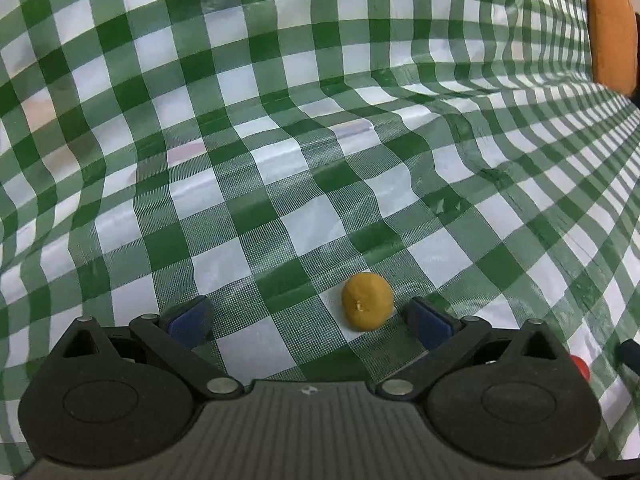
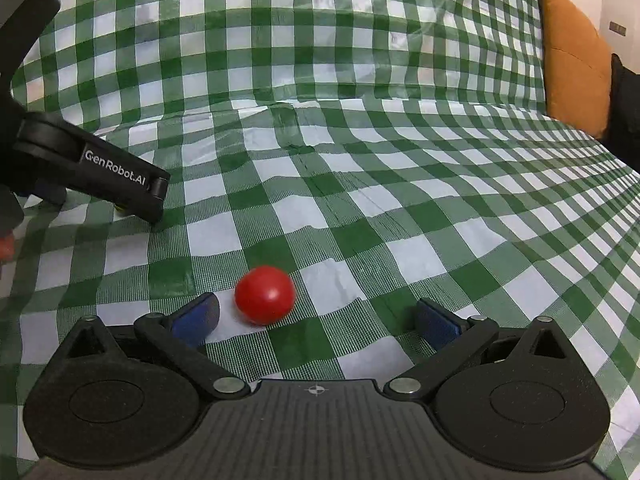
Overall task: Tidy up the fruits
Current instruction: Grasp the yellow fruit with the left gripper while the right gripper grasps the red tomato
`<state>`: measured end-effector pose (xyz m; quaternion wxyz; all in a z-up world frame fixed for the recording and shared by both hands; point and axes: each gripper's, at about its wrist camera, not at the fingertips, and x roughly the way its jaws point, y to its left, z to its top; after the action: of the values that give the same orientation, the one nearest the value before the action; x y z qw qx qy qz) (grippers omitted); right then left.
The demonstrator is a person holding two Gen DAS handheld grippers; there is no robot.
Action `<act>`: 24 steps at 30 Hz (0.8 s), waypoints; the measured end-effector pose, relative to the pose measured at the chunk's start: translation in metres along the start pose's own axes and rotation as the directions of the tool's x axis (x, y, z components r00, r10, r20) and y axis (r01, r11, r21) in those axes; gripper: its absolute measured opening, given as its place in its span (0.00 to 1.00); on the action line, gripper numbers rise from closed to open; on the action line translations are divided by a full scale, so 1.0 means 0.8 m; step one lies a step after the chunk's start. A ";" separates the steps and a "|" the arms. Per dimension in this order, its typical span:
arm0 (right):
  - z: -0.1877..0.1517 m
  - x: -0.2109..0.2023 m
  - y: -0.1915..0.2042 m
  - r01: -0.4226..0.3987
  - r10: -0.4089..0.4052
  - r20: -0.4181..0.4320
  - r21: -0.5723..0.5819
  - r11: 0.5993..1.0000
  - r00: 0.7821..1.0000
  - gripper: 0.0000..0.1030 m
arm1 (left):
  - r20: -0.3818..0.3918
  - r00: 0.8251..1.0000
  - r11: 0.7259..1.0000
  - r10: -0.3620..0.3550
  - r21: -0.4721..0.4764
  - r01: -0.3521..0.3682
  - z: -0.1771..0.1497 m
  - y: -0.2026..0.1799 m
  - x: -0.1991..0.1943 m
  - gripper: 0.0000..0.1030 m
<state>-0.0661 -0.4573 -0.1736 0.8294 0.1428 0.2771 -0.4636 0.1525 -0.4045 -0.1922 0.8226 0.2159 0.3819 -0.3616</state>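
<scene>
A small yellow-orange fruit (image 1: 367, 301) lies on the green checked cloth (image 1: 304, 152), between my left gripper's (image 1: 310, 318) open blue pads, close to the right pad (image 1: 430, 322). A round red fruit (image 2: 265, 294) lies on the cloth between my right gripper's (image 2: 316, 320) open pads, just beside the left pad (image 2: 196, 318). Neither fruit is gripped. The left gripper's black body (image 2: 92, 172) shows at the left of the right wrist view, low over the cloth. A sliver of the red fruit (image 1: 581, 366) shows at the right edge of the left wrist view.
The checked cloth (image 2: 360, 140) covers a soft surface and rises up a backrest behind. An orange cushion (image 2: 576, 56) stands at the far right, also in the left wrist view (image 1: 612, 24).
</scene>
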 end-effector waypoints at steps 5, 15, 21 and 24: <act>0.002 0.003 0.002 0.003 -0.003 0.011 -0.004 1.000 1.000 0.92 | 0.044 0.999 1.000 0.006 0.023 -0.007 -0.004 -0.005 -0.014 0.68; 0.007 -0.012 -0.002 -0.050 0.049 0.071 0.014 0.999 0.996 0.31 | 0.084 0.995 0.997 -0.053 0.059 0.048 -0.011 -0.012 -0.053 0.27; 0.009 -0.021 -0.015 0.005 -0.010 0.092 0.056 0.998 0.996 0.31 | 0.055 0.998 0.999 -0.042 -0.015 0.043 -0.046 -0.001 -0.124 0.27; 0.008 -0.037 -0.011 0.051 -0.053 0.109 0.020 0.998 0.993 0.31 | 0.032 0.999 0.999 -0.019 -0.025 0.020 -0.075 0.004 -0.167 0.27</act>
<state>-0.0844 -0.4445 -0.1509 0.8297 0.1170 0.2306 -0.4946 0.0669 -0.3071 -0.1236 0.8277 0.1958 0.3755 -0.3683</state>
